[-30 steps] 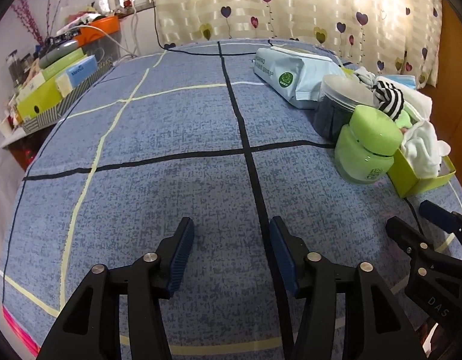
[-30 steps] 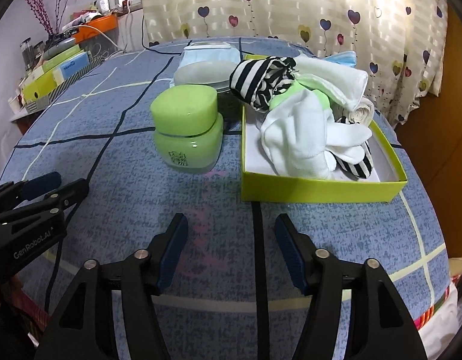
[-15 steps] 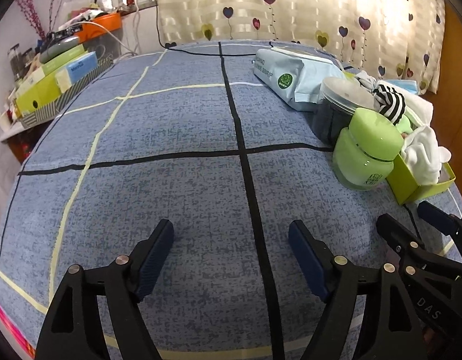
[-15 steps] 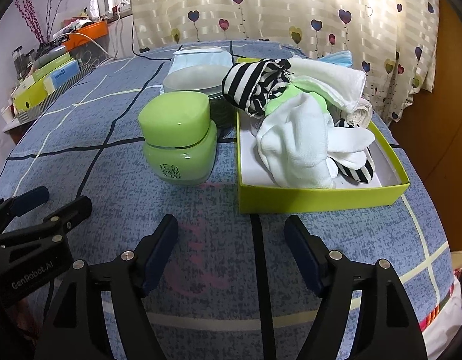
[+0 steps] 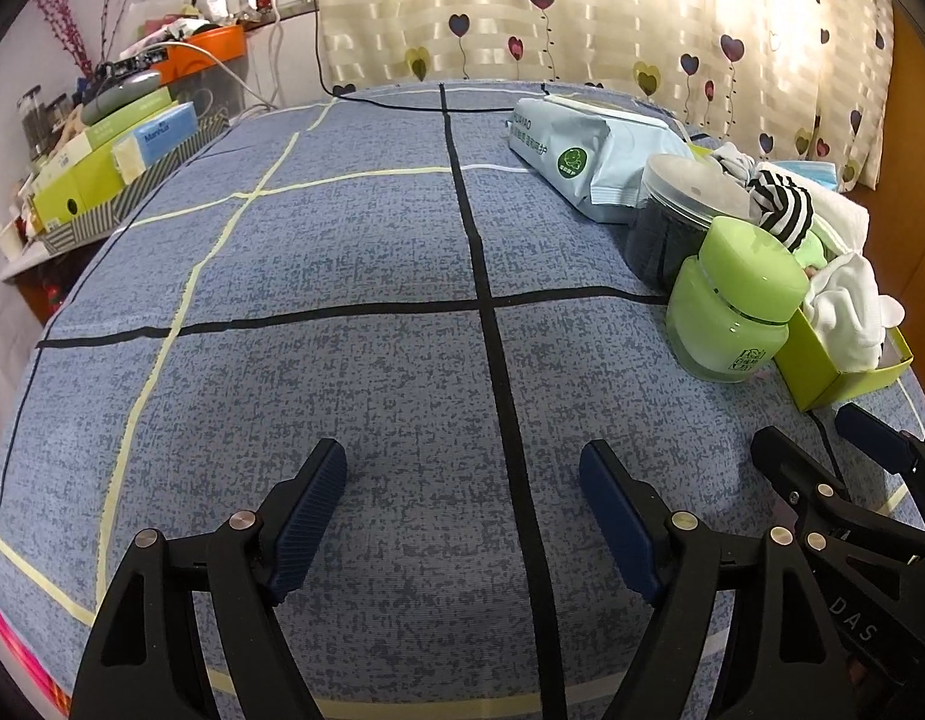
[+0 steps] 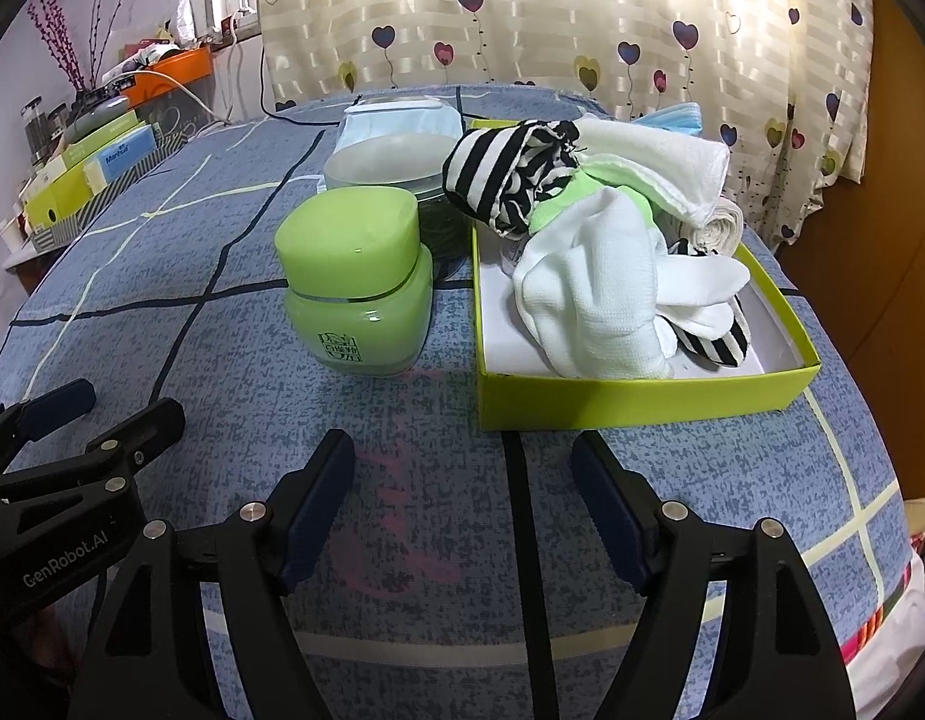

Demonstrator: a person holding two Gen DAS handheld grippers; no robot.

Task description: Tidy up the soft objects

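Counter: a wide surface under blue speckled cloth with black and yellow lines; it fills most of both views and carries everything.
Box: a shallow lime-green cardboard box, right of centre in the right wrist view, far right edge in the left wrist view; light and thin-walled, likely to slide or dent if pushed.
Wipes pack: a pale blue soft pack, upper right of the left wrist view, behind the jars; squashy, best taken across its narrow side.
White sock: heaped in the middle of the box; light, limp and not fragile, so a pinch on a raised fold should lift it, though it may drag its neighbours.
Striped sock: black and white, draped over the box's far left corner; limp, easy to snag, take it at the bunched top.
White towel: folded at the back of the pile; soft, thicker, may unfold when lifted.
Green jar: hard and glossy, just beside the box's left wall; slippery, not a soft thing.
Clear-lid jar: behind the green jar, rigid.
Right tool: lower centre of the right wrist view, fingers spread, nothing between them, near the box's front wall.
Left tool: lower centre of the left wrist view, fingers spread over bare cloth, well apart from the soft things.
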